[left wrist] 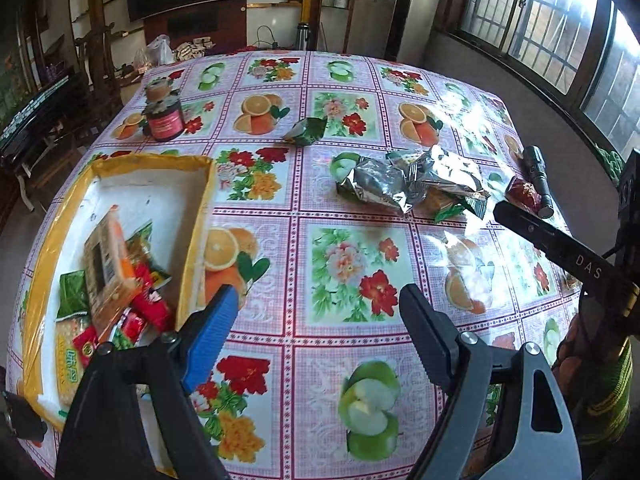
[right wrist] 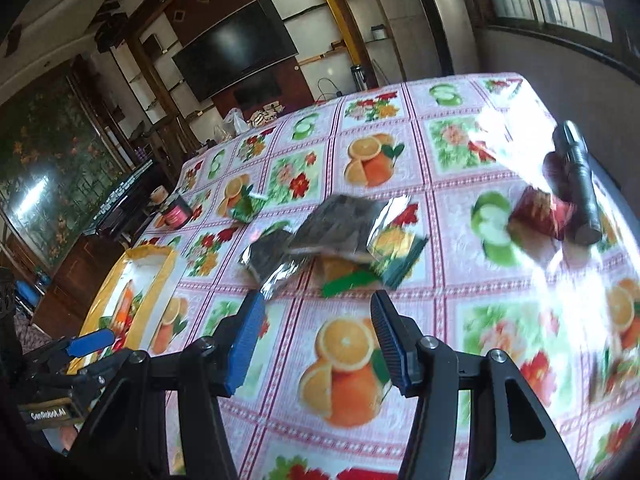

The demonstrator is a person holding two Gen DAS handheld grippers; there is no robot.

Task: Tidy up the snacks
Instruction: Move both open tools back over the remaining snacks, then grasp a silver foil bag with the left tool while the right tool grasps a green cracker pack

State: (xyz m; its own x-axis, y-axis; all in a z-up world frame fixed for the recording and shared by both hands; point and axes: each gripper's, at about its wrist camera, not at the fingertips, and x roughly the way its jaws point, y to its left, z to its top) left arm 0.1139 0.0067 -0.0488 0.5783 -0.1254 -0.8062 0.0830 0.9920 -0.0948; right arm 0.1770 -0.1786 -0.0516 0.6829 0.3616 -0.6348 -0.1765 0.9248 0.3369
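Both the left gripper (left wrist: pixel 316 312) and right gripper (right wrist: pixel 316 320) have jaws spread, empty. Foil snack packets (right wrist: pixel 320 236) lie overlapped mid-table, right of the yellow box (left wrist: pixel 120 208); a pinch may drag neighbours or slip on foil

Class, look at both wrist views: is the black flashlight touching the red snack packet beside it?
Touching. In the right wrist view the black flashlight lies across the red snack packet with no gap; the left wrist view agrees.
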